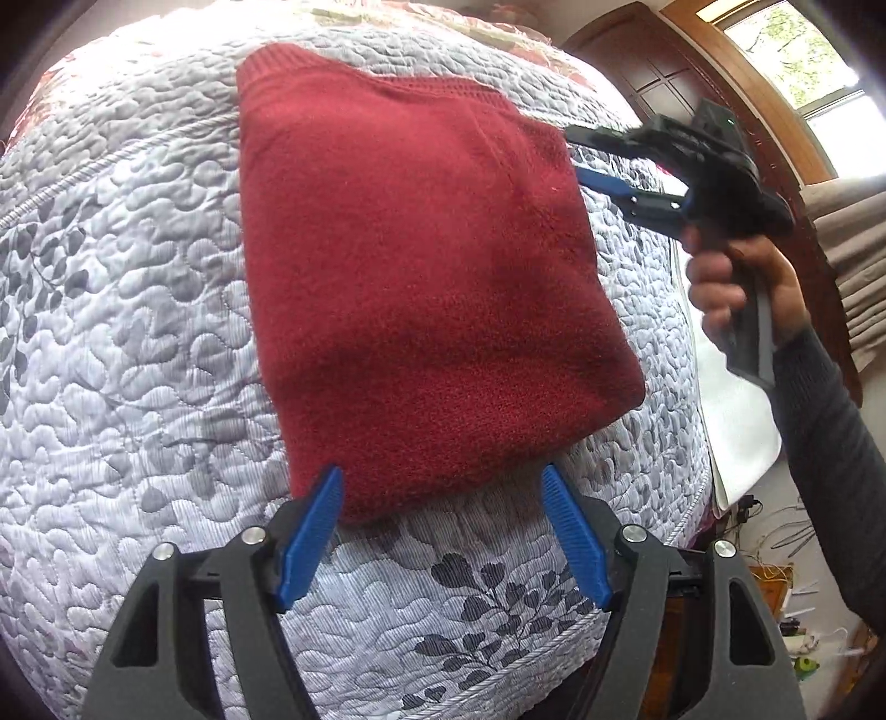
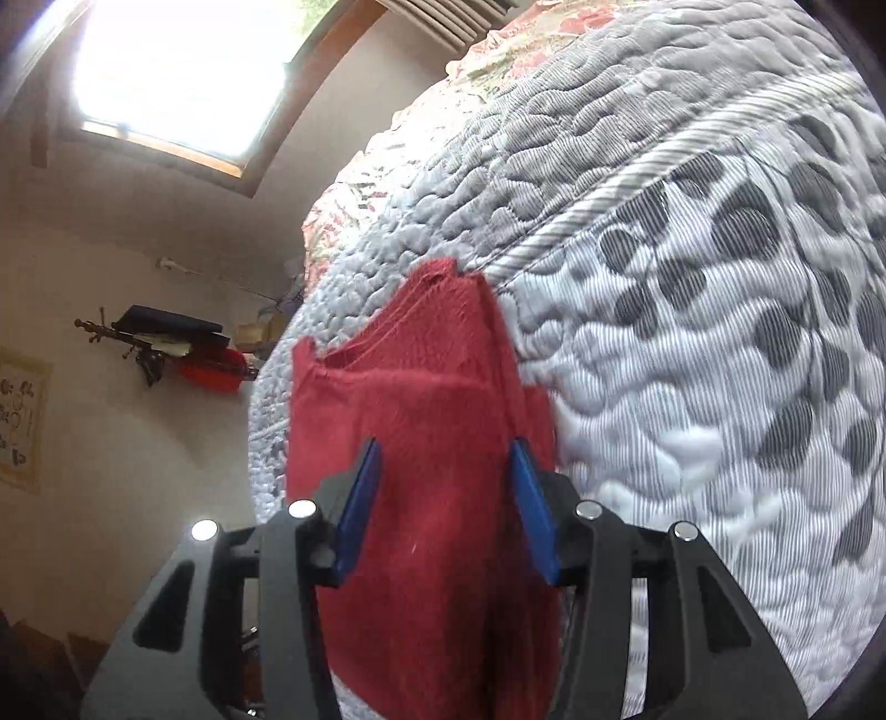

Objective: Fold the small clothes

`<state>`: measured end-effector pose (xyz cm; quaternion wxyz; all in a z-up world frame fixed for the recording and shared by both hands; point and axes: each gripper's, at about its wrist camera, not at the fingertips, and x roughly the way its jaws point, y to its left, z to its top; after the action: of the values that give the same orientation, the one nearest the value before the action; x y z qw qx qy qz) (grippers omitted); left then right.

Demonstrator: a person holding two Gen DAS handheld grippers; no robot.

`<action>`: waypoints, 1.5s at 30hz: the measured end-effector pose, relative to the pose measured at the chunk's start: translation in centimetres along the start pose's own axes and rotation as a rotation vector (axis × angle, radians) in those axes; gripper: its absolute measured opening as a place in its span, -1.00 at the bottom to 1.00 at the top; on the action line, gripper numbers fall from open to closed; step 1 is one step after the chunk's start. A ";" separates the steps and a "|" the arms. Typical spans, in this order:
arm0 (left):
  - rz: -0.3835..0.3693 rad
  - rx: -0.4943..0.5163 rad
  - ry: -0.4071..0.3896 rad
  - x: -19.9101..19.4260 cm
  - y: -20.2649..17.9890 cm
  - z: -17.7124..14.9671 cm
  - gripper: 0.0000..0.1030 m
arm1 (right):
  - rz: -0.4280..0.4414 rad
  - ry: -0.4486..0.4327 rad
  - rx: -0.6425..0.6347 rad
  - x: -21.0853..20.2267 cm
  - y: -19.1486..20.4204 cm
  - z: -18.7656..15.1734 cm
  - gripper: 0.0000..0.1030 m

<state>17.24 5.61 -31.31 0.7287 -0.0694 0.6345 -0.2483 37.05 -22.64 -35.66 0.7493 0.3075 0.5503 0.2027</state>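
Observation:
A dark red knit sweater (image 1: pixel 421 277), folded into a rough rectangle, lies flat on a grey-white quilted bedspread (image 1: pixel 138 332). My left gripper (image 1: pixel 440 482) is open just above the sweater's near edge, with nothing between its fingers. My right gripper (image 1: pixel 573 152), held by a hand (image 1: pixel 720 277), sits at the sweater's far right edge. In the right wrist view the sweater (image 2: pixel 415 387) runs between the spread fingers of that open right gripper (image 2: pixel 444 446). The bedspread (image 2: pixel 692 332) fills the right side there.
Floral bedding (image 1: pixel 498 22) lies at the bed's far end. Dark wooden furniture (image 1: pixel 664 72) and a window (image 1: pixel 803 55) stand beyond the bed's right side. A white mattress side (image 1: pixel 736 421) drops to a floor with cables (image 1: pixel 786 554). A wall shelf (image 2: pixel 166 338) holds dark items.

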 end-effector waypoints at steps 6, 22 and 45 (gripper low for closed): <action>0.002 -0.022 -0.019 -0.6 1.2 0.2 0.43 | -0.038 -0.053 -0.145 1.1 3.4 0.5 -0.81; 0.007 -0.143 -0.104 -3.0 7.0 4.9 0.54 | 0.154 0.167 -0.124 0.8 2.3 -5.7 -0.33; -0.361 -0.431 -0.094 -0.5 14.3 6.7 0.71 | 0.050 0.126 0.022 -5.8 -4.3 -8.6 0.74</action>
<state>27.52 16.77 -35.53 0.6699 -0.3462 0.6154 -0.2297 26.89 -27.51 -36.30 0.7045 0.3159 0.5907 0.2343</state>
